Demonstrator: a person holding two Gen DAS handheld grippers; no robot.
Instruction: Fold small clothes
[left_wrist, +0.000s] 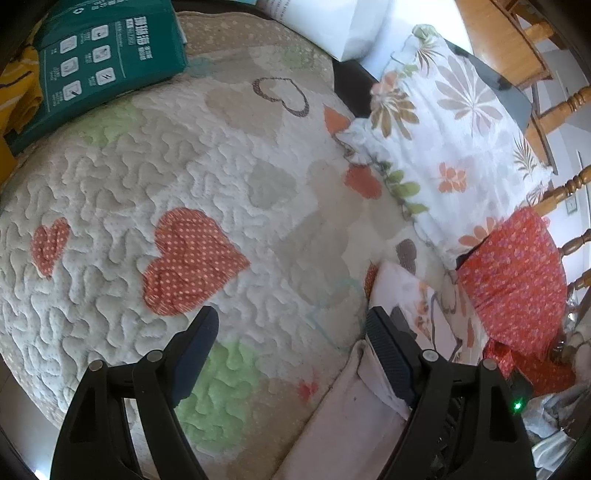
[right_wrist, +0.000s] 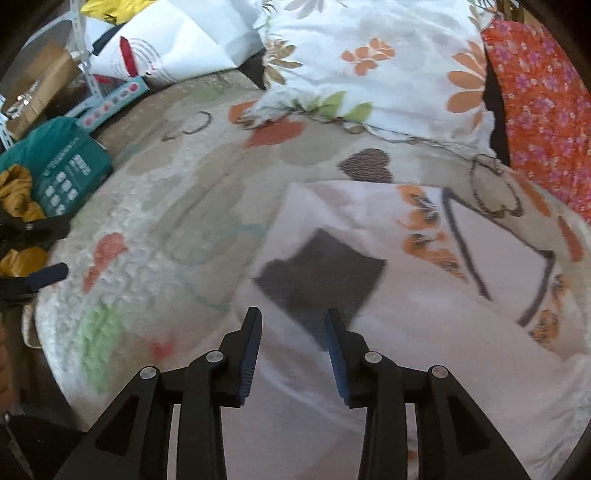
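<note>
A small pale pink garment (right_wrist: 424, 295) with a dark patch and orange prints lies on the quilted bedspread (right_wrist: 155, 206). My right gripper (right_wrist: 293, 317) is open, just above the garment's near part, with nothing between its fingers. In the left wrist view the same garment (left_wrist: 354, 413) lies at the lower right. My left gripper (left_wrist: 291, 317) is open over the bedspread (left_wrist: 155, 173), and its right finger (left_wrist: 388, 354) is at the garment's left edge. One left fingertip (right_wrist: 48, 275) shows at the left edge of the right wrist view.
A floral pillow (left_wrist: 443, 136) and a red floral cloth (left_wrist: 517, 277) lie at the far right of the bed. A green package (left_wrist: 99, 59) and yellow fabric (left_wrist: 18, 92) lie at the far left. Wooden chairs (left_wrist: 554, 110) stand beyond. White bags (right_wrist: 177, 40) lie at the back.
</note>
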